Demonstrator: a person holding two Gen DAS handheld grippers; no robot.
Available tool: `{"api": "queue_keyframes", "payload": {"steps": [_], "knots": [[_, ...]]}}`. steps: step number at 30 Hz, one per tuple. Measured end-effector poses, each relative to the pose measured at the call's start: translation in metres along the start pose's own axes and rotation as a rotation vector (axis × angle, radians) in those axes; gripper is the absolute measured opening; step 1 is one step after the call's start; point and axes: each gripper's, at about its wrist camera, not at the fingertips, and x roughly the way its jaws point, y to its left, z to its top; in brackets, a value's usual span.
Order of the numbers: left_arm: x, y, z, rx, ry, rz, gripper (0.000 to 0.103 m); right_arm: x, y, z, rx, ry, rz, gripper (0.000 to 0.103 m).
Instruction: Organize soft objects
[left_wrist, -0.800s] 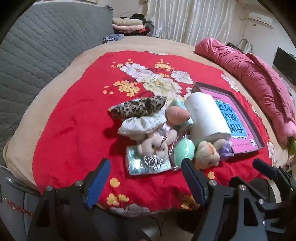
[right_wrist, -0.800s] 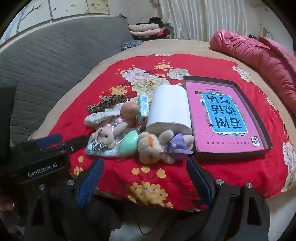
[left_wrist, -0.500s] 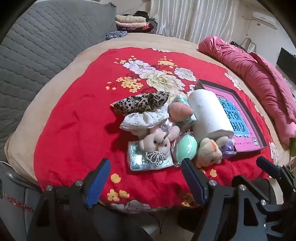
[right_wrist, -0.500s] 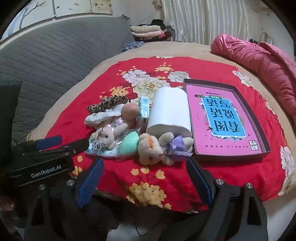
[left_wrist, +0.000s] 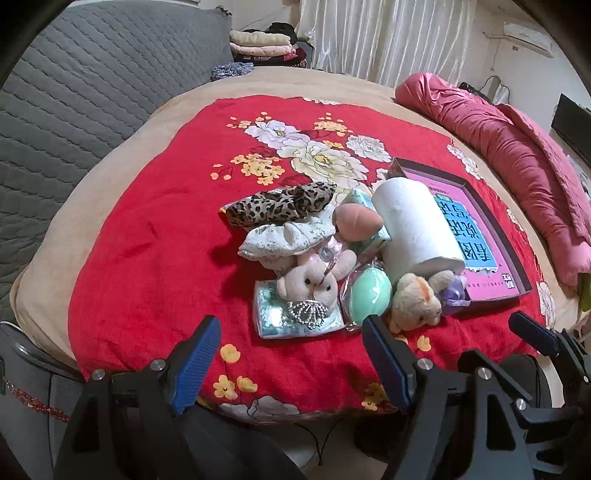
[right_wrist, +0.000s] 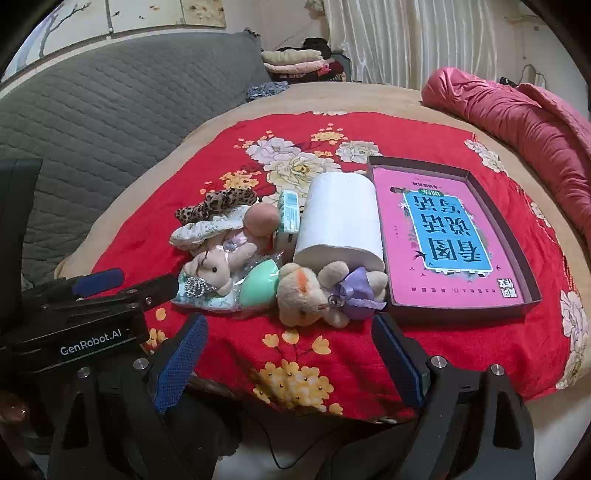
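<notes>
Both grippers poised at the near edge of the red floral blanket (left_wrist: 147, 236), nothing picked yet. Left gripper (left_wrist: 291, 354) jaws spread wide, empty; right gripper (right_wrist: 288, 350) likewise wide and empty. Soft-object pile sits at frame centre in both views, just beyond the fingertips. In the right wrist view the tan plush with purple bow (right_wrist: 317, 295) lies directly above the jaw gap, long axis running left–right across the frame, so roughly along the jaw opening; judged the nearest target for the right gripper. In the left wrist view the pink plush bunny (left_wrist: 314, 280) on a tissue pack (left_wrist: 295, 317) lies above the gap, nearer the left gripper. Green egg-shaped sponge (left_wrist: 369, 293) wedged between the two plushes. Paper roll (right_wrist: 340, 225) touches the tan plush from behind, and may shift if it is pulled. Shallow box (right_wrist: 513, 251) with pink book to the right, apparently the destination. Leopard scrunchie (left_wrist: 280, 205) and white scrunchie (left_wrist: 288, 238) at the pile's far left.
</notes>
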Motion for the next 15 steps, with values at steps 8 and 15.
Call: {"api": "queue_keyframes", "payload": {"steps": [8, 15], "knots": [[-0.0003, -0.0032, -0.0017, 0.007, -0.004, -0.005, 0.078, 0.001, -0.0017, 0.0, 0.007, 0.003, -0.003, 0.091], [-0.0005, -0.0034, -0.0018, 0.009, -0.007, -0.007, 0.078, 0.0002, -0.0016, 0.0, 0.006, 0.001, -0.004, 0.091]]}}
